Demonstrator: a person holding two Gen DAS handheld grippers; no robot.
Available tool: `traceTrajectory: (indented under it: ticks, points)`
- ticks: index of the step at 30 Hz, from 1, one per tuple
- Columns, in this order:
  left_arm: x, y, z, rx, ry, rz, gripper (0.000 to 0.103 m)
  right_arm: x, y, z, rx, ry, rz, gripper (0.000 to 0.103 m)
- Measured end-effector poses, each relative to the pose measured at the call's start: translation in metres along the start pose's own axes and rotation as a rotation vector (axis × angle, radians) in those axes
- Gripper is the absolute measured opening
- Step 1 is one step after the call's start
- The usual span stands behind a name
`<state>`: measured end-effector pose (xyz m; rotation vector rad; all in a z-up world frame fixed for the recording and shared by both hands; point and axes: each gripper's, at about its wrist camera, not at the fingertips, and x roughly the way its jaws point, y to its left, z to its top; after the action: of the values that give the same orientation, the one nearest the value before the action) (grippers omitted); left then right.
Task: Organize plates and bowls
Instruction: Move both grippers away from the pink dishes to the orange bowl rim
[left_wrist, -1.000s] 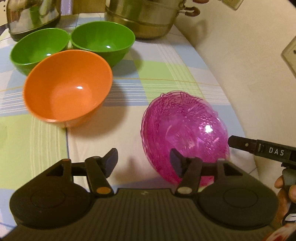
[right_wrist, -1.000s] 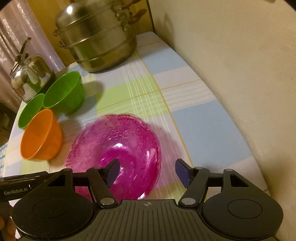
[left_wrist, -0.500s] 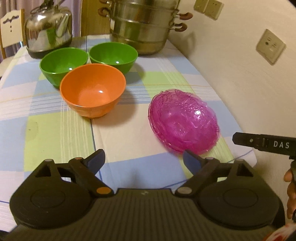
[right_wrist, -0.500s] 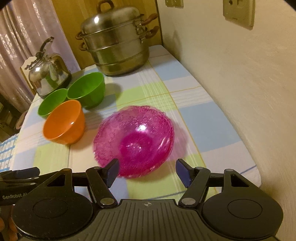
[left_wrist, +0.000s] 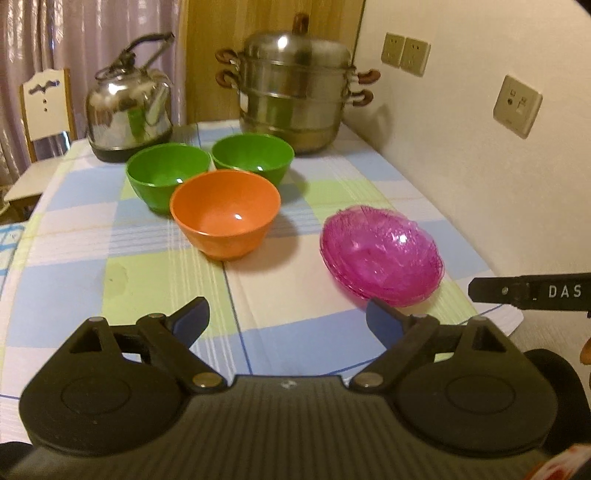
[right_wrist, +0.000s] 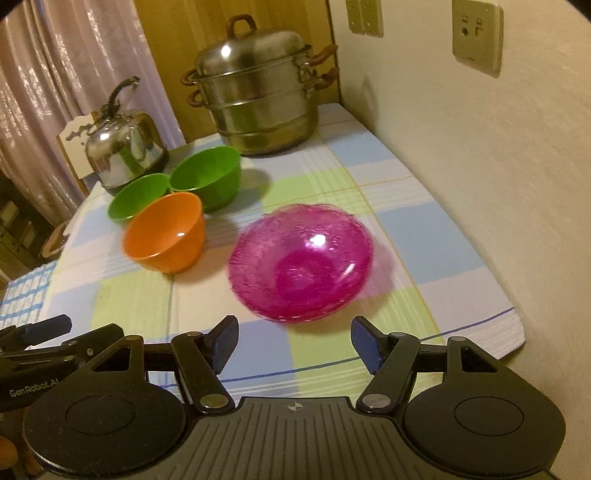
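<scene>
A: Status of left gripper (left_wrist: 284, 321) and right gripper (right_wrist: 293, 341)?
B: Both spread wide, empty. Pink plates (right_wrist: 300, 262) stacked just ahead of both; orange bowl (left_wrist: 226, 218) ahead-left. Advise gripping its rim squarely

Both wrist views are angled down across the table (left_wrist: 74, 236) from its near edge — shared are the bowls, kettle (left_wrist: 129, 110) and steamer pot (right_wrist: 258, 103).

Table (left_wrist: 280, 332), checked cloth: pink bowl (left_wrist: 382, 254), orange bowl (left_wrist: 225, 218), two green bowls (left_wrist: 168, 171), kettle (left_wrist: 129, 110), steamer pot (left_wrist: 295, 92).
</scene>
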<state>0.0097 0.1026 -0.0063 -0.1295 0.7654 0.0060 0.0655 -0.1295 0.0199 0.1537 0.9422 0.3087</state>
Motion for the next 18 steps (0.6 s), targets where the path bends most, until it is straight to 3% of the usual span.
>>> traceTrajectory:
  ticks: [8, 18]
  points:
    - [-0.014, 0.036, 0.008, -0.074, -0.013, 0.001, 0.091, 0.002, 0.032, 0.005, -0.032, -0.006, 0.075, 0.067]
    - [0.025, 0.102, 0.051, -0.234, 0.072, -0.021, 0.090, 0.054, 0.056, 0.057, -0.063, 0.065, 0.152, 0.067]
